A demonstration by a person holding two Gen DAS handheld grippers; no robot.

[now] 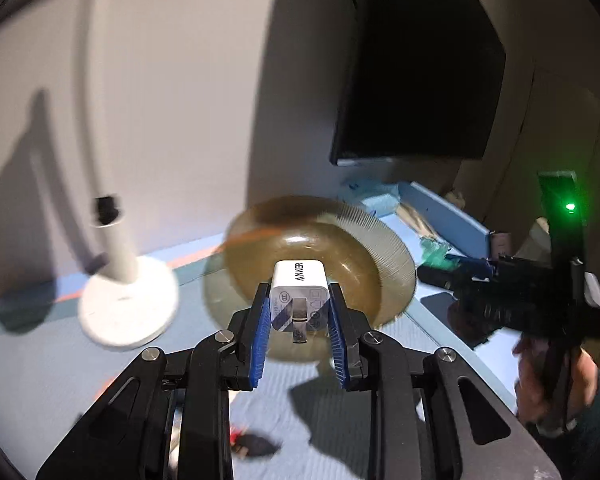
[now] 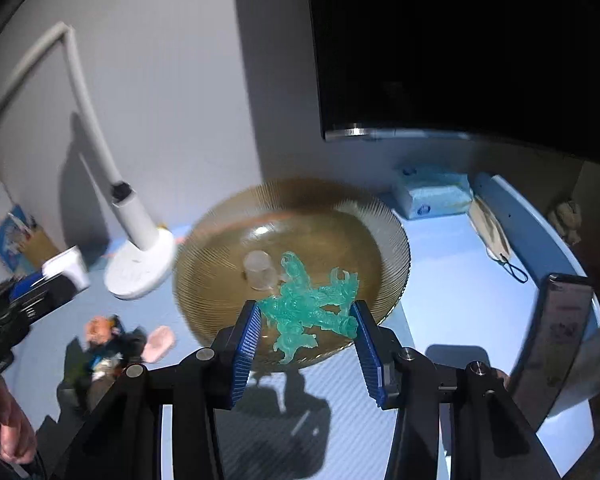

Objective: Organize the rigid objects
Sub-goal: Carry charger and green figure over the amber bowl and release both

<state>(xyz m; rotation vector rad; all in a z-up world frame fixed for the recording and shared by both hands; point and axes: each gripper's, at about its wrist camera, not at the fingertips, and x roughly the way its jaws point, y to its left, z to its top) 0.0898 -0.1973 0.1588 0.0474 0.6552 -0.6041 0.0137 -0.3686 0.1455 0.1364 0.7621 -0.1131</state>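
My left gripper [image 1: 299,312] is shut on a white Anker charger [image 1: 299,292], prongs towards the camera, held above the near edge of an amber ribbed glass plate [image 1: 388,248]. My right gripper [image 2: 306,328] is shut on a translucent teal plastic figure [image 2: 308,300], held over the near rim of the same plate [image 2: 220,248]. A small clear cup [image 2: 259,270] lies in the plate. The left gripper with the charger [image 2: 66,266] shows at the left of the right wrist view; the right gripper [image 1: 512,284] shows at the right of the left wrist view.
A white desk lamp stands left of the plate [image 2: 140,268]. A dark monitor [image 2: 460,52] hangs behind. A blue tissue pack [image 2: 432,196] and a face mask [image 2: 492,228] lie at the back right. A phone [image 2: 556,332] stands at right. Small toys [image 2: 112,340] lie at front left.
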